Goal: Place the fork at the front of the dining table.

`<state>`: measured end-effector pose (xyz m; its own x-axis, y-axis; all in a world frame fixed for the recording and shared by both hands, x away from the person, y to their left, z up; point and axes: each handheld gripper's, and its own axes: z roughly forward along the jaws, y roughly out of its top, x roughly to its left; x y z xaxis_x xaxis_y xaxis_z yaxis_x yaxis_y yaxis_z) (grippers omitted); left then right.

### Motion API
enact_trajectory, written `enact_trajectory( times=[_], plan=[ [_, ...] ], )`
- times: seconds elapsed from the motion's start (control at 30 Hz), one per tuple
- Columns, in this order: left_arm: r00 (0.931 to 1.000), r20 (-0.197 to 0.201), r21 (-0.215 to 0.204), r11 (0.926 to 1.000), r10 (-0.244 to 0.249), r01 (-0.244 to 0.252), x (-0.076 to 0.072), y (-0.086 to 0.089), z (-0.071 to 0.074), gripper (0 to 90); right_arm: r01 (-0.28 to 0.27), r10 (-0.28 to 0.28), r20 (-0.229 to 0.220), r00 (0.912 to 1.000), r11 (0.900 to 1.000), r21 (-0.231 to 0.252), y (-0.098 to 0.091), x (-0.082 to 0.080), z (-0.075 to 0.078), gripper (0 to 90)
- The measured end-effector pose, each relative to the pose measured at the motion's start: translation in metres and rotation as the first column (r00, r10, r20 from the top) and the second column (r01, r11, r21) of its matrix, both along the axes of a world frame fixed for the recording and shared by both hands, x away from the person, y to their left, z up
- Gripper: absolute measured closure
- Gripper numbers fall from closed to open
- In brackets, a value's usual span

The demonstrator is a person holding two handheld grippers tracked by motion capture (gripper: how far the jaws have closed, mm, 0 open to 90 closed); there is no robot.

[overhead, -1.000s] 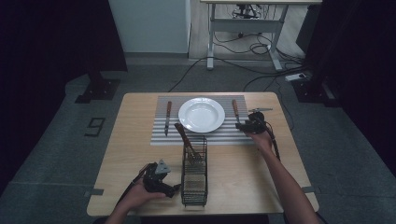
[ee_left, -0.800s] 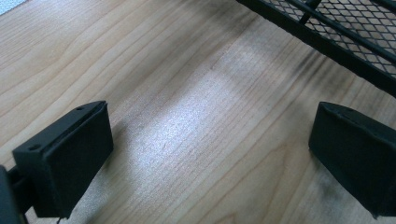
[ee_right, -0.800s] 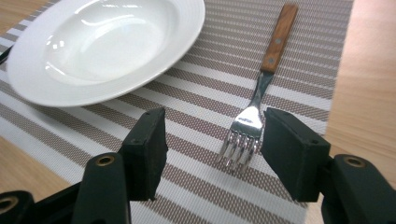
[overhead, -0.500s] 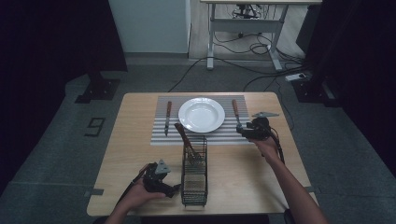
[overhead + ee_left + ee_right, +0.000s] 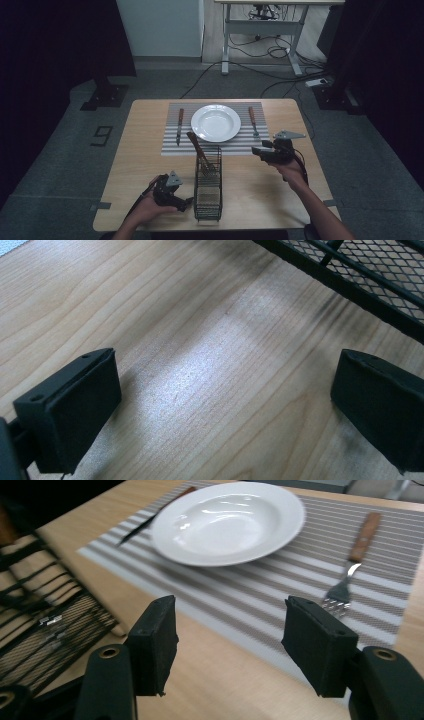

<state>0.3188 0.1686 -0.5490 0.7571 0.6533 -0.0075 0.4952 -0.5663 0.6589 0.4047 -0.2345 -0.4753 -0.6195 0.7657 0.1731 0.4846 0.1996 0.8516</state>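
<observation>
A white plate (image 5: 215, 123) sits on a striped placemat (image 5: 230, 147), with a wooden-handled knife (image 5: 179, 126) to its left and a wooden-handled fork (image 5: 253, 121) to its right. A black wire caddy (image 5: 207, 192) stands in front of the mat, and a wooden-handled utensil (image 5: 196, 146) leans out of it. My right gripper (image 5: 256, 150) hovers open off the mat's near right corner, pointing at the caddy. In the right gripper view the open gripper (image 5: 235, 640) holds nothing, and the plate (image 5: 227, 522) and fork (image 5: 350, 570) lie beyond it. My left gripper (image 5: 189, 202) rests open by the caddy's left side, and in its own view (image 5: 225, 410) it sits over bare wood.
The wooden table (image 5: 140, 165) has bare room left of the caddy and along its right side. The caddy's mesh wall (image 5: 360, 270) is close beside the left gripper. Cables and a desk frame (image 5: 260, 35) stand on the floor beyond the table.
My right gripper has drawn back from beside the fork toward the near side of the table and now sits off the mat's corner. The left gripper has stayed put.
</observation>
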Motion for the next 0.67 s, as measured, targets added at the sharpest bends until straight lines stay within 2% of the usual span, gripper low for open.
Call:
enact_trajectory(
  times=[0.23,0.3,0.47,0.67],
  plan=[
    [1.0,0.0,0.0,1.0,0.0,0.0,0.0,0.0,0.0,0.0,-0.081,0.081,0.007,0.9967,0.9966,0.014,0.004,-0.037,-0.001,38.3],
    [1.0,0.0,0.002,1.0,-0.002,0.002,0.0,0.0,0.0,0.0,-0.096,0.096,-0.005,0.9954,0.9953,0.012,0.006,-0.045,-0.004,38.3],
    [1.0,0.0,0.001,1.0,0.0,0.0,0.0,0.0,0.0,0.0,-0.121,0.12,-0.03,0.9923,0.9922,-0.028,0.011,-0.051,-0.014,38.3],
    [1.0,0.0,0.0,1.0,-0.001,0.001,0.0,0.0,0.0,0.0,-0.102,0.102,-0.026,0.9945,0.9946,-0.02,0.01,-0.048,-0.014,38.1]
  ],
)
